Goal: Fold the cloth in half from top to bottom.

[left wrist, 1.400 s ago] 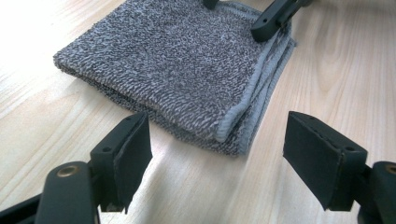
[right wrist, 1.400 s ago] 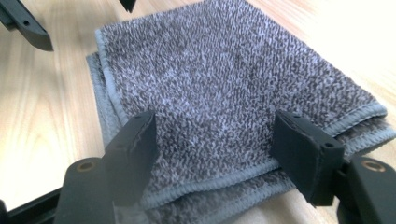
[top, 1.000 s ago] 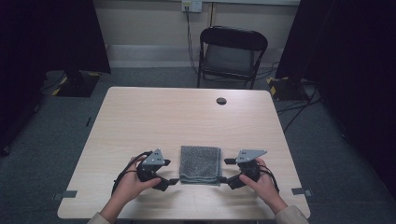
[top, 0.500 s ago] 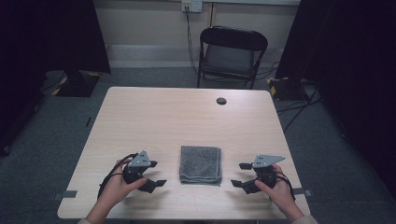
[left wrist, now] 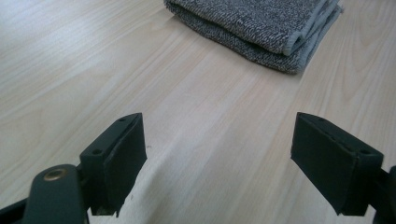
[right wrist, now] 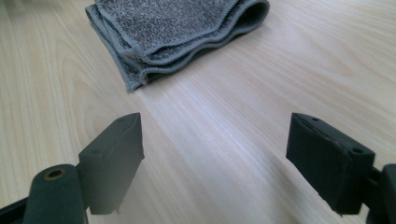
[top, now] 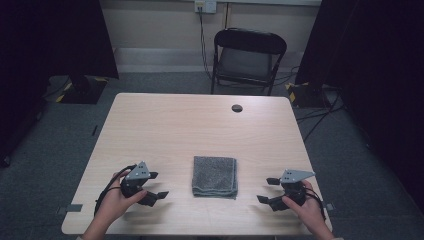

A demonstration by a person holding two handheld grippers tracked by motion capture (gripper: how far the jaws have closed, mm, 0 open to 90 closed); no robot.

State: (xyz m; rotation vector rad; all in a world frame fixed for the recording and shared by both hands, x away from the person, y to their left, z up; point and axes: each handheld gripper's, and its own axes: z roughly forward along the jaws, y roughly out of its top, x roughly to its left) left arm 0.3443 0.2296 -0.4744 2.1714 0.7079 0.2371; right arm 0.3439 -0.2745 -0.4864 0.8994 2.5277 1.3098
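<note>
A folded grey towel [top: 215,176] lies flat near the front middle of the wooden table [top: 200,125]. My left gripper [top: 157,185] rests low over the table to the towel's left, open, jaws pointing at it with nothing between them. My right gripper [top: 268,190] sits to the towel's right, also open and empty. In the left gripper view the towel [left wrist: 261,28] lies ahead beyond the wide-apart jaws of the left gripper [left wrist: 233,163]. The right gripper view has the towel [right wrist: 173,32] at upper left, its stacked folded edges facing the right gripper [right wrist: 229,163].
A small black round disc [top: 237,108] sits near the table's far edge. A black folding chair [top: 247,57] stands behind the table. Dark curtains hang at both sides, and cables run across the carpet at right.
Both grippers drew away from the towel's sides, outward and toward the table's front edge. The towel stayed where it was.
</note>
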